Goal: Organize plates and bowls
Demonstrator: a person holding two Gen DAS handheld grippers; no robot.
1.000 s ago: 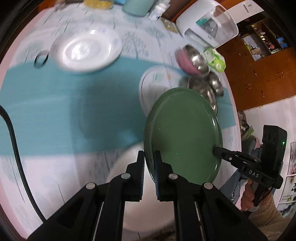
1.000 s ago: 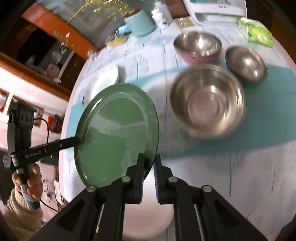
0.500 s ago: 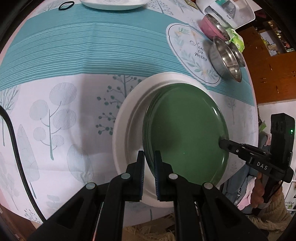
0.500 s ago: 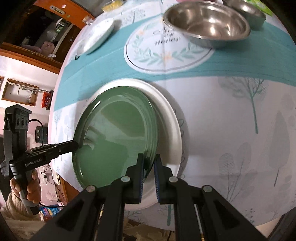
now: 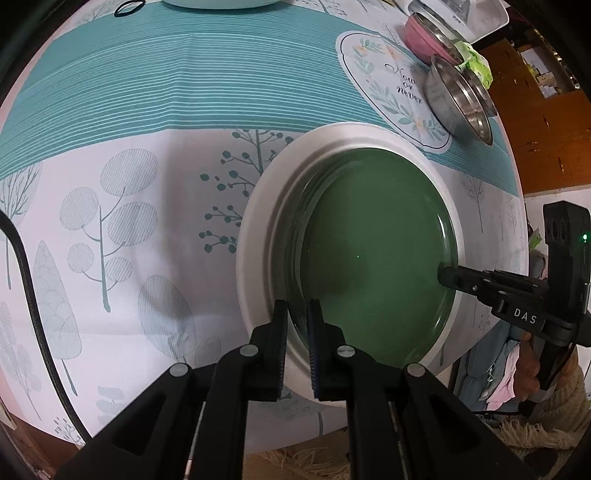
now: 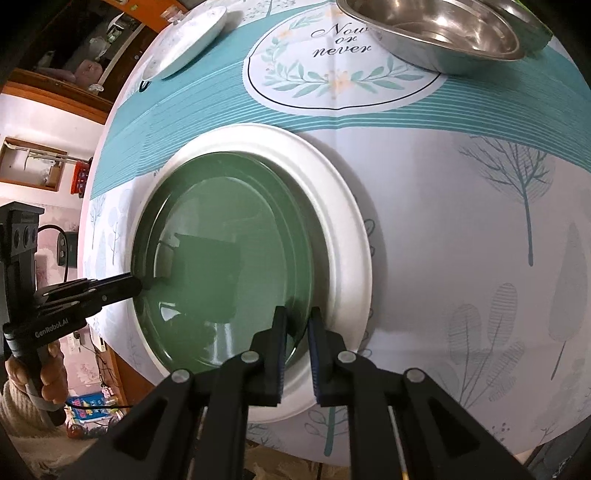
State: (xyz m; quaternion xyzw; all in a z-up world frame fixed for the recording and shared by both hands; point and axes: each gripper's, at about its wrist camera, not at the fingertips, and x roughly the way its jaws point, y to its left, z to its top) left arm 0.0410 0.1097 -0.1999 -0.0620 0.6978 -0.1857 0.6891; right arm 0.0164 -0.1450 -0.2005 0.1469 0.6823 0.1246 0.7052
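- Here the left tool (image 5: 297,325) is clamped on the rim of the green plate (image 5: 373,258), its two pads pinching the edge nearest the camera.
- The right tool (image 6: 297,330) grips the opposite edge of the same green plate in the same way, pads closed on the rim.
- In the left wrist view the right tool reaches in from the far right side of the plate; in the right wrist view the left tool comes in from the far left side.
- The green plate sits inside the larger white plate (image 5: 258,236), whose broad rim shows around it ahead of and beside each tool.
- The white plate rests on the surface (image 5: 129,229), covered with a tree-print cloth with a teal band, near the surface's front edge.
- Ahead and to the right of the left tool stand a steel bowl (image 5: 458,99) and, farther off, a pink bowl (image 5: 421,29).
- Straight ahead of the right tool, well apart, the large steel bowl (image 6: 443,29) sits beside a round printed emblem on the cloth.
- Ahead and to the left of the right tool lies a small white dish (image 6: 184,44).
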